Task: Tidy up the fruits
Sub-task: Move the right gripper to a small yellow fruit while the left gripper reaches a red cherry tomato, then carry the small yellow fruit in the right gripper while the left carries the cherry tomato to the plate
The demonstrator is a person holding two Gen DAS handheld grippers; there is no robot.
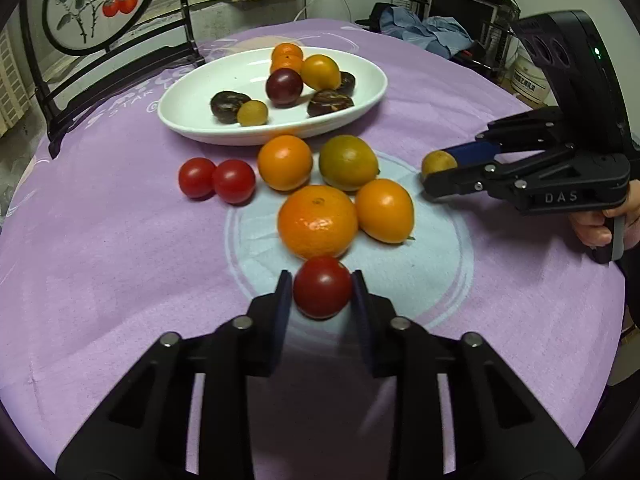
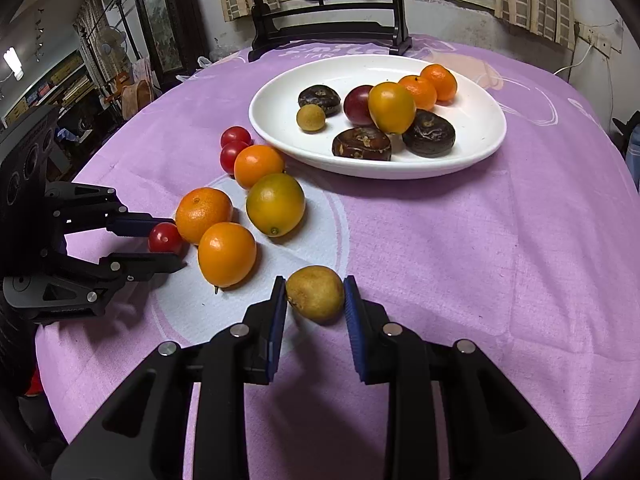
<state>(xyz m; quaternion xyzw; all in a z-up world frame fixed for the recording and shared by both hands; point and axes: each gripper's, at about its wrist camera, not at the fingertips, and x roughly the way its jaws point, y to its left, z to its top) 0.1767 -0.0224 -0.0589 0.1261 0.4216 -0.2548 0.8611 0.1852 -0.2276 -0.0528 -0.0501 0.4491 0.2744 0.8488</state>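
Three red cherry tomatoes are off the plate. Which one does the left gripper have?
The lone cherry tomato clamped in the left gripper, just in front of the large mandarin. The other two tomatoes sit touching, untouched, farther left near the plate.

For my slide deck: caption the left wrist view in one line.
Left gripper shut on a cherry tomato; right gripper shut on a small yellow-brown fruit, white plate beyond.

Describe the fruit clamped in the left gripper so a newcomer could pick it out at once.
Start at the white plate on the purple cloth; nearer the camera lies a cluster of loose fruit. At its near edge, touching the big mandarin, sits a cherry tomato between the left gripper pads. It is small, dark red, apart from the two other tomatoes.
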